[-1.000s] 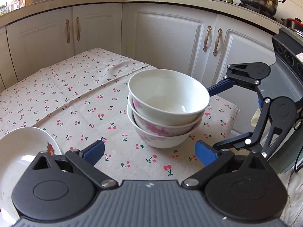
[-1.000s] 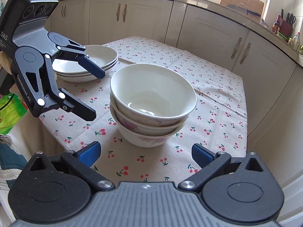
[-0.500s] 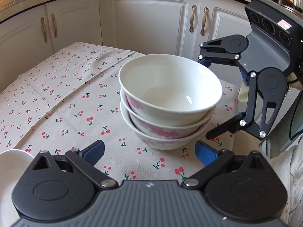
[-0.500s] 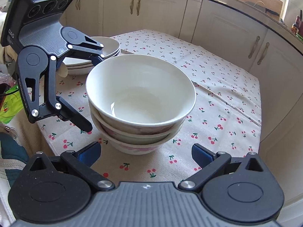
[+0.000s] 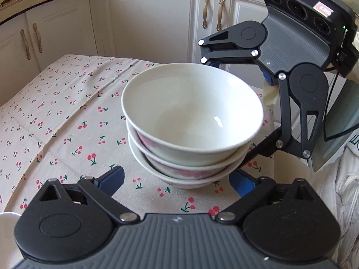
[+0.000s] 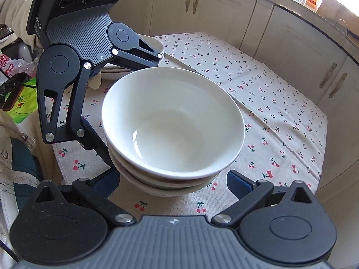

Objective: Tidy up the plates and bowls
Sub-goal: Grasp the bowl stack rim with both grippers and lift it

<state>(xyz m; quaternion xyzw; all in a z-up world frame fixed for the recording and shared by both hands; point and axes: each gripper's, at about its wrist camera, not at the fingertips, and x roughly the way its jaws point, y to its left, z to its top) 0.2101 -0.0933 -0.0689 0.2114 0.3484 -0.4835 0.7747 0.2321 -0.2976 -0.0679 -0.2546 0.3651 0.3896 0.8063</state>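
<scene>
A stack of three white bowls with pink flower marks stands on the cherry-print tablecloth; it also shows in the right wrist view. My left gripper is open, its blue-padded fingers either side of the stack's near base. My right gripper is open and straddles the stack from the opposite side. Each gripper shows in the other's view, fingers spread around the bowls. A stack of white plates lies behind the left gripper, mostly hidden.
White kitchen cabinets with brass handles run behind the table. A white plate rim shows at the lower left. A green packet and clutter lie off the table's left edge. The table's edge drops off at right.
Both grippers have moved in toward the bowl stack from opposite sides, still open. The stack now fills more of each view. The bowls have not moved.
</scene>
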